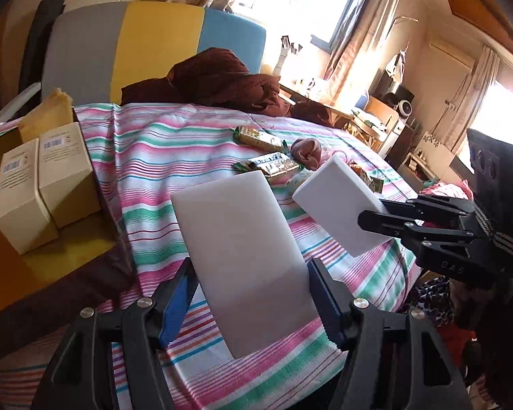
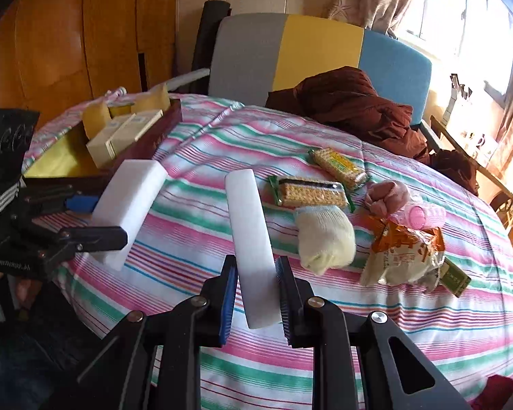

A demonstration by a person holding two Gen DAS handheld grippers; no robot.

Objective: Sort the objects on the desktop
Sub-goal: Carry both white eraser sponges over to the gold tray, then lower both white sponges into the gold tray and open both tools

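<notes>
My left gripper (image 1: 251,270) is shut on a white foam block (image 1: 239,246), gripped across its broad face and held above the striped cloth (image 1: 147,157). In the right wrist view this left gripper (image 2: 109,218) and its block (image 2: 130,201) hang beside the yellow-lined tray (image 2: 51,167). My right gripper (image 2: 256,261) is shut on a second white block (image 2: 249,225), held edge-on; the left wrist view shows that gripper (image 1: 376,212) and its block (image 1: 338,205) at the right. Two cracker packs (image 2: 311,193) (image 2: 338,164), a cream sock (image 2: 325,239), a pinkish sock ball (image 2: 386,194) and an orange snack bag (image 2: 403,253) lie on the cloth.
Two cream boxes (image 1: 44,177) stand in the tray at the left. A brown garment (image 2: 352,102) is heaped at the far edge in front of a grey, yellow and blue chair back (image 2: 290,51). A pink roll (image 2: 422,213) lies behind the snack bag.
</notes>
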